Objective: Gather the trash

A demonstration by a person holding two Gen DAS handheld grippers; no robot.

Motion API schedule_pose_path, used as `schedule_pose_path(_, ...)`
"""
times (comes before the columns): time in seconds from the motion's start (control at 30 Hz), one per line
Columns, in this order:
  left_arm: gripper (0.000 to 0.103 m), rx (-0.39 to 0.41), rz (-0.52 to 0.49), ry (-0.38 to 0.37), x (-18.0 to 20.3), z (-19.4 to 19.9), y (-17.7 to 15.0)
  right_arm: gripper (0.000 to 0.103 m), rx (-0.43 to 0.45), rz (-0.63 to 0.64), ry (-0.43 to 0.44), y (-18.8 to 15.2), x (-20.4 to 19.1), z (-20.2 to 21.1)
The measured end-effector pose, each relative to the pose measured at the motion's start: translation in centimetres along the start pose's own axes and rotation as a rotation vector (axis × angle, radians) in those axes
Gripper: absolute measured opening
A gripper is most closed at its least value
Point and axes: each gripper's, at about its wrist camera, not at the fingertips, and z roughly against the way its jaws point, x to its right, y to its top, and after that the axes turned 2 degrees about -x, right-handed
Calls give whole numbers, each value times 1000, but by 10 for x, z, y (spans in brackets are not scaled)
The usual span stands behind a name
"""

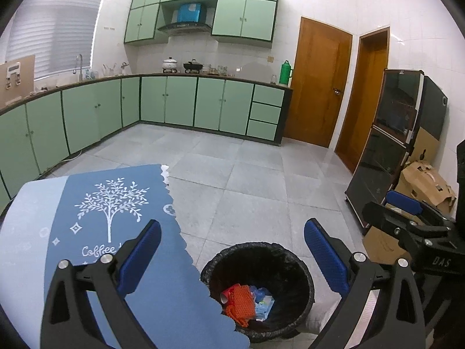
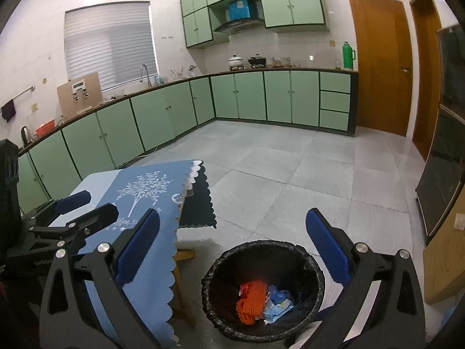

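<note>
Holding orange netting (image 2: 252, 298) and wrappers, bin (image 2: 221, 264) sits below both wide-open, empty fingers.

The bin (image 1: 257, 290) mouth lies open from above; the tabletop (image 1: 122, 232) edge crowds its left, bare floor (image 1: 261, 180) beyond.

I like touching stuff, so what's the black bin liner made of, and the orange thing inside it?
The bin liner looks like thin, slightly glossy black plastic: its rim is crinkled. The orange thing seems to be soft foam or plastic netting, matte, with an open mesh pattern; which of the two is unclear.
</note>
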Motion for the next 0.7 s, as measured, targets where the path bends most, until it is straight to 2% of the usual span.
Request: schedule_pose_path(0.7,97,64,5,69,-15,48,-3,98,38,53,68,5,-33,17)
